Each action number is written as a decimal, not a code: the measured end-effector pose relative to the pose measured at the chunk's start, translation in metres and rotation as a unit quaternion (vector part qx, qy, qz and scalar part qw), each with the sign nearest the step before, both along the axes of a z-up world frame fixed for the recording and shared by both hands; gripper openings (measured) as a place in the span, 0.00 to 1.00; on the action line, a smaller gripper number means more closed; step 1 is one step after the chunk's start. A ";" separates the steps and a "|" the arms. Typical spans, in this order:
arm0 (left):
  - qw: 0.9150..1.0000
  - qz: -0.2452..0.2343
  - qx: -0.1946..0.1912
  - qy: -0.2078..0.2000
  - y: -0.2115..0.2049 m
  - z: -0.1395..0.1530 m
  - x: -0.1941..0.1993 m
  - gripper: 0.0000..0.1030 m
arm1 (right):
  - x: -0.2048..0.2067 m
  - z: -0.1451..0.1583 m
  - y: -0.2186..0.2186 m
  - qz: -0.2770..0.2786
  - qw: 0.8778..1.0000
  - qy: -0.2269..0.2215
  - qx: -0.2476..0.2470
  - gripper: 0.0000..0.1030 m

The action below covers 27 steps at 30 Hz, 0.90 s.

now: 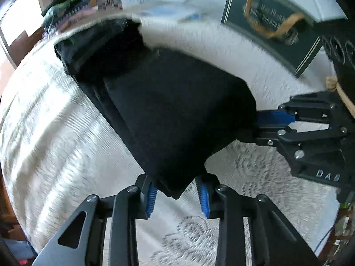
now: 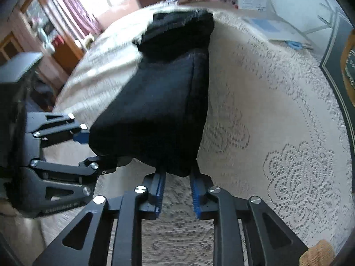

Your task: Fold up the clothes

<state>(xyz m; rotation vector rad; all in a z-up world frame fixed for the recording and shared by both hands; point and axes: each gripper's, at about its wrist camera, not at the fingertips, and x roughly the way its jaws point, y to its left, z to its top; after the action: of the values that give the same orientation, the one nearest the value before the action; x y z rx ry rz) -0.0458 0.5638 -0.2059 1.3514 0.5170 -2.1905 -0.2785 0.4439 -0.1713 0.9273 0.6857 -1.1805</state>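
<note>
Two grippers pinch one black garment [image 1: 177,110] lifted off the lace tablecloth [image 1: 255,173]. From the left wrist camera, the left gripper [image 1: 177,194] at 6 o'clock clamps a near corner, blue pads pressed on cloth. The right gripper [image 1: 266,124] at 3 o'clock grips the other corner, fingers closed on fabric.

black garment [image 1: 177,102] on a cream lace-patterned cloth [image 2: 288,155]; black claws with blue pads [image 1: 152,197].
</note>
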 end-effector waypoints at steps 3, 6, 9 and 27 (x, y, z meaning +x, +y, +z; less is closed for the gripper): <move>0.999 -0.017 -0.014 0.035 -0.017 0.043 0.010 0.26 | 0.001 0.038 -0.001 -0.016 0.999 -0.010 -0.035 0.16; 0.997 -0.026 -0.013 0.068 -0.046 0.078 0.026 0.24 | 0.004 0.079 -0.010 -0.028 0.997 -0.008 -0.074 0.15; 0.995 -0.030 -0.017 0.096 -0.081 0.107 0.043 0.24 | 0.010 0.118 -0.038 -0.039 0.993 0.000 -0.112 0.13; 0.985 -0.015 0.156 0.074 -0.394 -0.010 0.002 0.26 | -0.005 0.111 -0.291 -0.150 0.985 0.014 -0.082 0.06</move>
<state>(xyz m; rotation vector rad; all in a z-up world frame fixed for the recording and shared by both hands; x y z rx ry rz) -0.0442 0.1695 -0.2163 1.3612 0.9341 -2.3175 -0.2835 0.1530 -0.0604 0.8956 0.4708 -1.4963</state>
